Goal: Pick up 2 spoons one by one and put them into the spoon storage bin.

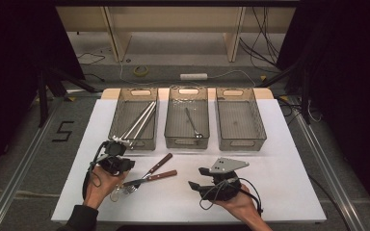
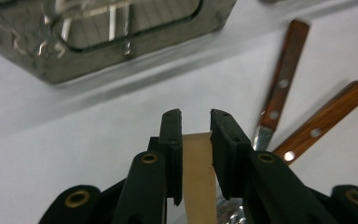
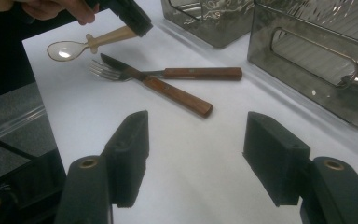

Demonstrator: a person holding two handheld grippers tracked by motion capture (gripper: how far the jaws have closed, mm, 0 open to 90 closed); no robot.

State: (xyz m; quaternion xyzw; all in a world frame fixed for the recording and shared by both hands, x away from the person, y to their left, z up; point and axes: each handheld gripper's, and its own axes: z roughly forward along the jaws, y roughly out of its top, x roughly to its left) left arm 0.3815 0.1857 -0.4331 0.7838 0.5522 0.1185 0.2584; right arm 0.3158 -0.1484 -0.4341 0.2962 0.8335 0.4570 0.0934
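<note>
Three bins (image 1: 188, 139), one spoon (image 3: 86, 44) in left claw (image 2: 196, 133), one knife (image 3: 161, 86), one fork (image 3: 168, 73)

In the left gripper view the spoon (image 2: 198, 177) runs off the bottom edge (bowl unseen), its handle partly covered by the jaws.

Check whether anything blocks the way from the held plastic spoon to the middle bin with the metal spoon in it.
Nothing visible does. The left tongs hold the translucent beige plastic spoon above the white table. The wooden-handled knife and wooden-handled fork lie flat below it, and the middle grey mesh bin is open-topped.
</note>
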